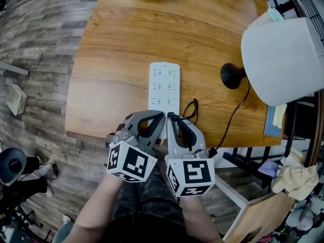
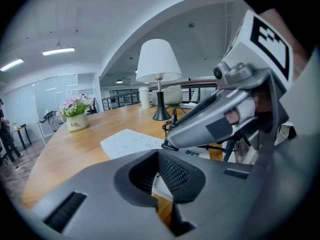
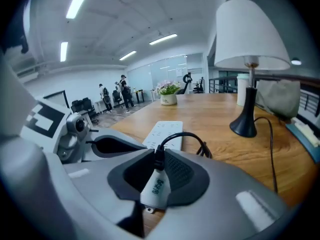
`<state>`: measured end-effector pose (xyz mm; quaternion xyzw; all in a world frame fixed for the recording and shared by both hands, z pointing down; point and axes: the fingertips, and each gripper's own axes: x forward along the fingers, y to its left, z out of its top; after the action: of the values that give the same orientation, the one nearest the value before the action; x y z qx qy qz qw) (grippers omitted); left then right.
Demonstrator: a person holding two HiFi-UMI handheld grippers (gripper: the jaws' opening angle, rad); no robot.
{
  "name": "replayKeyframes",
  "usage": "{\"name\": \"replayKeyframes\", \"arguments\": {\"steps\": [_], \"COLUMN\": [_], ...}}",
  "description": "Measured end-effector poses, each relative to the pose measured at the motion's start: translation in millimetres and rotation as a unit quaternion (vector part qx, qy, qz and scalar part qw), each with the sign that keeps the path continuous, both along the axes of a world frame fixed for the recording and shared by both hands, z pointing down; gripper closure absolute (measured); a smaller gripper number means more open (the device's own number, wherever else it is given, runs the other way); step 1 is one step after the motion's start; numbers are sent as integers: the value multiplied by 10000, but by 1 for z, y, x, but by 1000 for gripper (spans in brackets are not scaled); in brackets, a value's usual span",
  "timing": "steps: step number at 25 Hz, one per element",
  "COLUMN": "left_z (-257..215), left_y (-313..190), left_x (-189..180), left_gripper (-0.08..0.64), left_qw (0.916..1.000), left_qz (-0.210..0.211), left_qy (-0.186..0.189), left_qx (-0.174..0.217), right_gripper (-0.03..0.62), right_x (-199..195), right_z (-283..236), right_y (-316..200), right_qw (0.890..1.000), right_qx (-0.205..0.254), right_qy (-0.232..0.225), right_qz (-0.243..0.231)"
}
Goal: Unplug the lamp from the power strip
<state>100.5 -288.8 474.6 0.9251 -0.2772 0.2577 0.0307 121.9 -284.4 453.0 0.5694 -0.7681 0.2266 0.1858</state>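
Right gripper [image 3: 159, 170] is pinched on the white plug [image 3: 156, 188]. The pads squeeze its flat sides, and the black cord [image 3: 184, 133] arches up out of its top and loops away toward the lamp [image 1: 283, 54] at the right of the table [image 1: 121, 44]. The plug is at the near table edge, just short of the power strip [image 1: 164, 82], and its lower end hangs free below the pads with no socket around it. From here, the unplugging itself looks done.

The left gripper [image 2: 157, 176] is drawn in to a narrow slot, with the strip's white near end showing in it. It looks clamped there as a steadying hold, and the two grippers sit side by side, almost touching.

On handling, the plug is a small, hard, smooth plastic block that is light but a bit slick, so the broad faces are the place to grip it — exactly where the pads are now. The cord is thin and floppy. It gives no purchase for pulling, and it will drag and coil wherever the plug goes. The strip is a flat, light shell on smooth wood, likely to slide or tip up unless it is pinned at one end. The lamp looks top-heavy under that big shade — a tug on the cord could rock it, so it's wise to keep slack in the line.
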Motion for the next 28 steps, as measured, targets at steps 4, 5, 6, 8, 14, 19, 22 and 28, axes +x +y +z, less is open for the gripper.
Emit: {"name": "replayKeyframes", "arguments": {"steps": [4, 5, 6, 8, 14, 19, 22, 28], "left_z": [0, 0, 0, 0, 0, 0, 0, 0], "left_y": [0, 0, 0, 0, 0, 0, 0, -1], "left_x": [0, 0, 0, 0, 0, 0, -1, -1], "left_gripper": [565, 565, 565, 565, 565, 565, 565, 565], "left_qw": [10000, 10000, 10000, 9999, 9999, 9999, 9999, 9999], "left_qz": [-23, -32, -38, -36, -20, -19, -21, -40], "left_qy": [9, 23, 40, 68, 103, 103, 110, 105], "left_qx": [-13, -23, -37, -65, -58, -58, -68, -86], "right_gripper": [520, 520, 520, 520, 519, 520, 522, 523], "right_x": [1, 0, -2, -4, -14, -9, 4, 5], "right_z": [0, -1, -1, -1, -8, -7, -4, -9], "right_y": [0, 0, 1, 1, -3, -2, -1, -1], "right_qw": [9999, 10000, 9998, 9993, 9948, 9981, 9990, 9990], "right_qx": [-38, -12, 15, 50, 318, 254, 77, 158], "right_qy": [-76, 54, 195, 358, 904, 509, -405, -373], "right_qz": [64, 24, -27, -94, -350, -235, 182, 171]}}
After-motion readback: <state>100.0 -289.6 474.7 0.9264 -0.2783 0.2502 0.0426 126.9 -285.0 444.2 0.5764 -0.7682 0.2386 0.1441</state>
